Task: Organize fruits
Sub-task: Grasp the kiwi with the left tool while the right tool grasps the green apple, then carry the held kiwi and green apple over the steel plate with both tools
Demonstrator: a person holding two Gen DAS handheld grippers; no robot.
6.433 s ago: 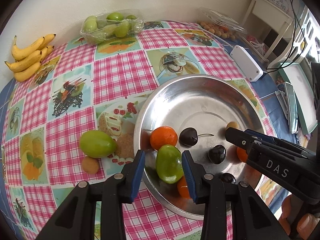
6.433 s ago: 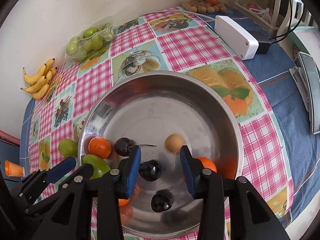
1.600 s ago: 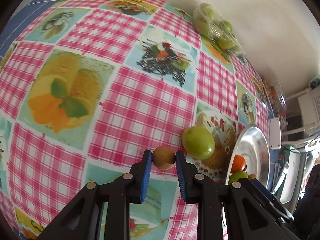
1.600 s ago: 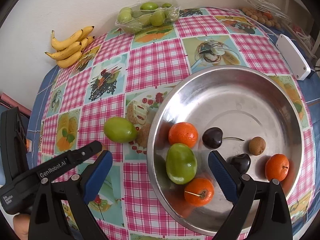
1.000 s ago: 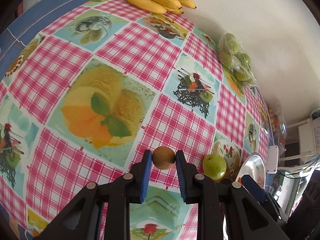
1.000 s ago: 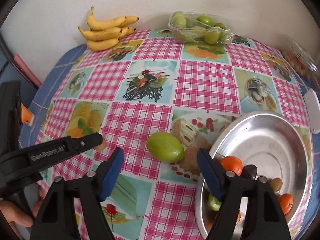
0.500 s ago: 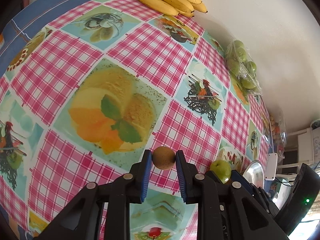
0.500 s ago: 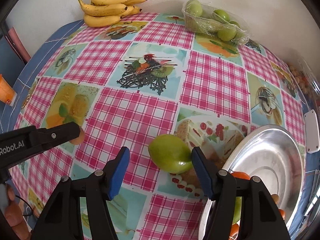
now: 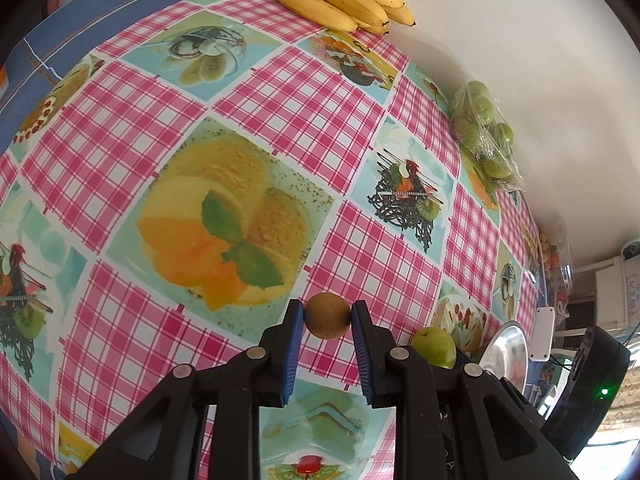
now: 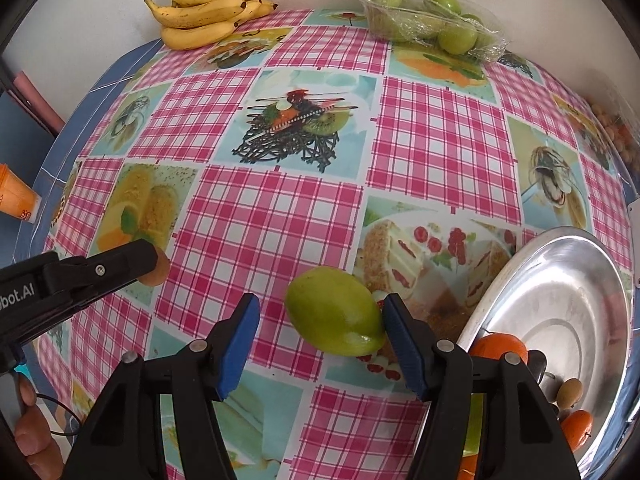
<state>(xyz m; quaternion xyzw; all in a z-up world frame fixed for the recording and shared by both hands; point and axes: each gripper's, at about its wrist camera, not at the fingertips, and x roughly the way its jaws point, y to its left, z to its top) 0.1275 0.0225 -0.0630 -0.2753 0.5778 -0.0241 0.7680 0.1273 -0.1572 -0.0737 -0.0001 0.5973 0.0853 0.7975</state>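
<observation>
My left gripper (image 9: 327,320) is shut on a small brown round fruit (image 9: 328,315) and holds it above the checked tablecloth; the fruit also shows in the right wrist view (image 10: 159,268). My right gripper (image 10: 320,320) is open, its jaws either side of a green mango (image 10: 335,311) lying on the cloth; the right jaw is close to the mango. The mango also shows in the left wrist view (image 9: 434,346). The steel bowl (image 10: 560,300) at the right holds oranges (image 10: 498,348), dark cherries and a small brown fruit (image 10: 569,393).
A bunch of bananas (image 10: 208,6) lies at the far edge by the wall. A plastic tray of green fruits (image 10: 430,14) sits at the far right. A clear box of small fruits (image 10: 616,136) and a white box (image 9: 541,333) lie beyond the bowl.
My left gripper has lifted the small brown fruit and carried it left, away from the bowl. My right gripper has moved left out of the bowl and closed in around the green mango.
</observation>
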